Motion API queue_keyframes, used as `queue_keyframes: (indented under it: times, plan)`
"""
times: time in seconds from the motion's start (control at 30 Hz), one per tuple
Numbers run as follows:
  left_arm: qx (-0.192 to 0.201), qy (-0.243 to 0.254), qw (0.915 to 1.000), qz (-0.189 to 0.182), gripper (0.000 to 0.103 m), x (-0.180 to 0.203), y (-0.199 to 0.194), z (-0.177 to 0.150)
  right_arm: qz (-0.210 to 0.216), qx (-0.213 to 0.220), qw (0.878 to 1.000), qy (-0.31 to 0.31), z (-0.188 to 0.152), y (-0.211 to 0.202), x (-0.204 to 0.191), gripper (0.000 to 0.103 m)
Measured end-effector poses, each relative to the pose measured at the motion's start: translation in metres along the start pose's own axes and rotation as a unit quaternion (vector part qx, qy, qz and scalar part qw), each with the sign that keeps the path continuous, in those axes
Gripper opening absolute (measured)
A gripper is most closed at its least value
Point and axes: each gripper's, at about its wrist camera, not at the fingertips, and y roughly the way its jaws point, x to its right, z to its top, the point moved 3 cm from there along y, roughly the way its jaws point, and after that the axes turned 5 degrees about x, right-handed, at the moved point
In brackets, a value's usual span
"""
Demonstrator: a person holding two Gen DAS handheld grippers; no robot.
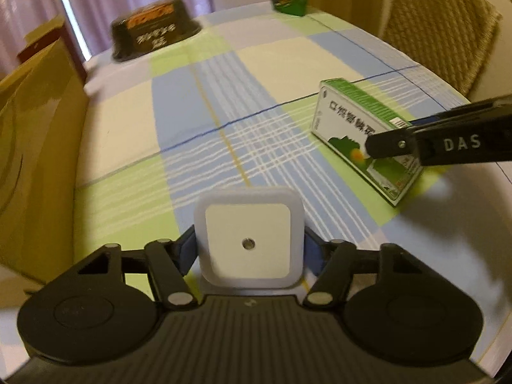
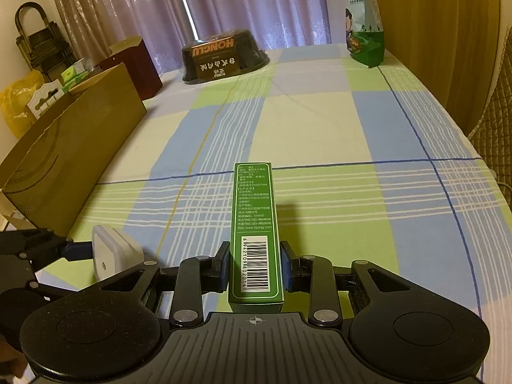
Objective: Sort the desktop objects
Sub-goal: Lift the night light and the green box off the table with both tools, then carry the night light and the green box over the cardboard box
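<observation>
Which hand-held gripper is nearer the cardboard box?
Left. The left hand-held gripper, holding the white night light, sits beside the cardboard box; the right is farther, holding the green box.

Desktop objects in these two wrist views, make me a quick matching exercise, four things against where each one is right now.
Things:
1. white square night light
2. green medicine box
3. black bowl
4. cardboard box

Places:
A. upside down at the table's far end
B. between the right gripper's fingers
C. along the table's left edge
D. between the left gripper's fingers

Pairs: 1-D, 2-B, 3-A, 4-C
</observation>
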Motion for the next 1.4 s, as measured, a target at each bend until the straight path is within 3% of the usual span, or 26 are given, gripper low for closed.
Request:
queue_keyframes:
  times: [0.27, 0.73, 1.07, 1.4]
  plan:
    - [0.015, 0.006, 0.9998, 0.011, 0.061, -0.003, -0.021, -0.002, -0.006, 0.0, 1.0, -0.023, -0.001, -0.004, -0.006, 0.03]
    - [0.007, -0.016, 0.9998, 0.011, 0.061, -0.017, -0.047, -0.017, -0.035, 0.002, 0.994, -0.1, -0.01, 0.015, -0.024, 0.03]
    - [0.033, -0.017, 0.9992, 0.016, 0.061, -0.025, -0.087, -0.016, -0.024, 0.016, 0.996, -0.086, -0.013, -0.028, -0.044, 0.029]
    - [0.06, -0.035, 0.9967, 0.041, 0.061, -0.046, -0.148, -0.029, -0.001, 0.027, 0.994, -0.108, -0.021, -0.07, -0.102, 0.029]
